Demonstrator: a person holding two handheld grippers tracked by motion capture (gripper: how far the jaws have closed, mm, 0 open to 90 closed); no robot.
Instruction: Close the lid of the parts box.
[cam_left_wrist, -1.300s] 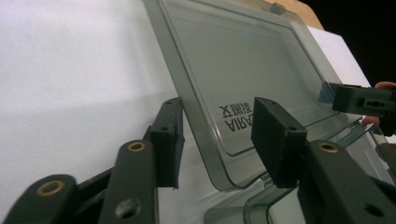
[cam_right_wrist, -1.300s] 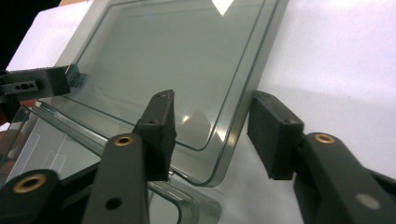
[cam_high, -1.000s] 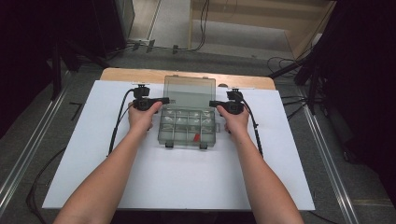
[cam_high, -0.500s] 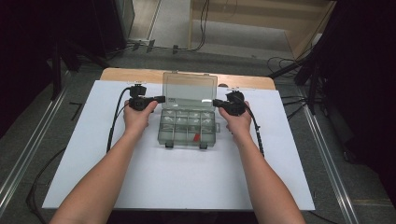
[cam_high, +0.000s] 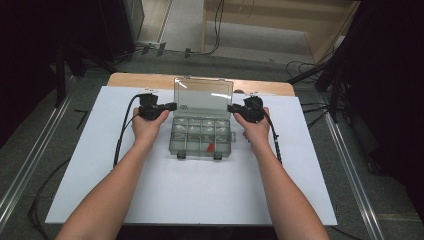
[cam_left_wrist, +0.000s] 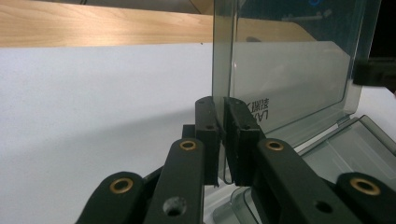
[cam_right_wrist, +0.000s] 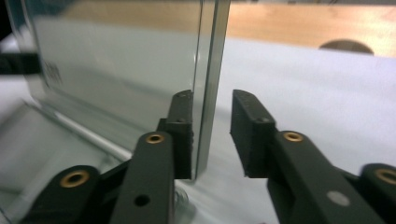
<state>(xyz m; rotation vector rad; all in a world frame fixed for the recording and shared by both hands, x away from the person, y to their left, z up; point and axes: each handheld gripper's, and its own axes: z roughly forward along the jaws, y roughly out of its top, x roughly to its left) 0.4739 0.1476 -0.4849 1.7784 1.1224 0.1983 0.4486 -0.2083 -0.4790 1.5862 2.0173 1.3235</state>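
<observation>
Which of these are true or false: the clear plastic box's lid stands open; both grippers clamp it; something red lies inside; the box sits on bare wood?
1. The hinged lid of the clear plastic compartment box stands upright. True.
2. Both grippers clamp the lid. False: the left gripper pinches its edge, while the right gripper has just been opening, one pad standing clear of the edge between its jaws.
3. A small red piece lies in a compartment. True.
4. The box sits on bare wood. False: it rests on the white sheet.

A clear compartment box (cam_high: 202, 137) sits on the table, its lid (cam_high: 203, 97) standing upright.
</observation>
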